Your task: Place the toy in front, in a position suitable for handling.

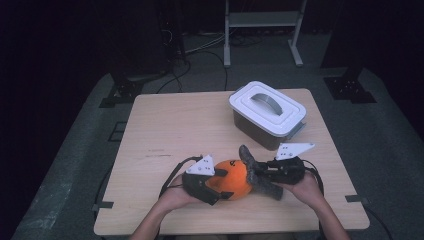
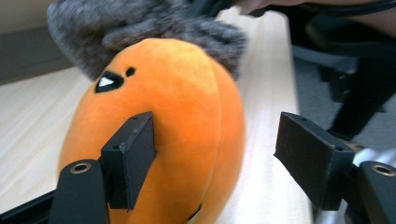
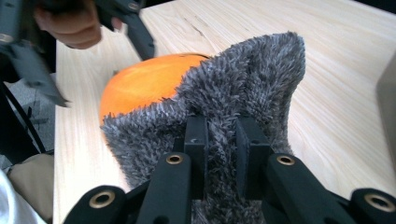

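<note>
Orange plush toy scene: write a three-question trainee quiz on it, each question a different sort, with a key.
1. True or false: the right gripper is shut on the grey fuzzy part of the orange plush toy.
2. Multiple choice: the left gripper has its jaws (A) shut on the lid's handle, (B) open with the plush's orange body between them, (C) shut on a cable.
3. Fill in: the white lid of the storage box is ___ the box.

Key: 1 true; 2 B; 3 on.
</note>
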`<state>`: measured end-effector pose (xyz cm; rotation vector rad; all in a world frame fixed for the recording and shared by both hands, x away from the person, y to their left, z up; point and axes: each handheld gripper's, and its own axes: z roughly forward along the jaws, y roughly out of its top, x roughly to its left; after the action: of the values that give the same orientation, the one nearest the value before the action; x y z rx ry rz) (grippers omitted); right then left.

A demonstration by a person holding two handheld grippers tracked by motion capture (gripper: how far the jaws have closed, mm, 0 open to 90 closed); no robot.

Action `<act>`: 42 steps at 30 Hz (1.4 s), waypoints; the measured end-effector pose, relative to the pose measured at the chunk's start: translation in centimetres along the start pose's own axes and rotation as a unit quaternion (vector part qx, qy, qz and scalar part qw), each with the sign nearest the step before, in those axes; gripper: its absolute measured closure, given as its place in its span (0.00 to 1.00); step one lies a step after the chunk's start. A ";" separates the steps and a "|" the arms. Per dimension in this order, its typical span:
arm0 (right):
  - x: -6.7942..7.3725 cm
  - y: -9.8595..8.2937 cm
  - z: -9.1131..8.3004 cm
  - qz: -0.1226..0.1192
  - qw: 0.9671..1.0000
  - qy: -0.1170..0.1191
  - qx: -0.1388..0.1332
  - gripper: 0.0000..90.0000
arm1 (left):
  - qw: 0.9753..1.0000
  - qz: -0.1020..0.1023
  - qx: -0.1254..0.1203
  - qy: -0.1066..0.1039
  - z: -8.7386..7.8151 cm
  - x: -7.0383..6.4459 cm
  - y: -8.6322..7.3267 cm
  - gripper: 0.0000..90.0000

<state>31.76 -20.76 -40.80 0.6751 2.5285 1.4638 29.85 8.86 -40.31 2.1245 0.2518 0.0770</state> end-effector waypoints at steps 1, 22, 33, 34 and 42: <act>-0.1 -0.1 0.0 0.004 1.000 0.000 -0.001 0.85 | 1.000 0.000 -0.003 0.012 0.0 0.1 0.1 0.30; 1.0 0.2 0.4 -0.011 0.998 0.061 0.005 0.85 | 0.999 -0.012 0.003 0.035 0.6 1.0 -0.7 0.18; 0.5 -0.2 0.6 -0.007 0.999 0.033 0.012 0.85 | 0.999 -0.013 0.022 -0.035 -0.2 0.9 -0.7 0.33; 0.4 -0.2 0.6 -0.006 0.999 0.033 0.011 0.85 | 0.999 -0.013 0.022 -0.035 -0.2 0.9 -0.7 0.33; 0.5 -0.1 0.6 -0.010 0.999 0.033 0.010 0.85 | 0.999 -0.013 0.015 0.033 1.0 1.2 -1.1 0.23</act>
<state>31.50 -20.11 -41.16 0.6129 2.5951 1.4807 30.98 8.88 -41.84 2.1511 0.3208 0.1292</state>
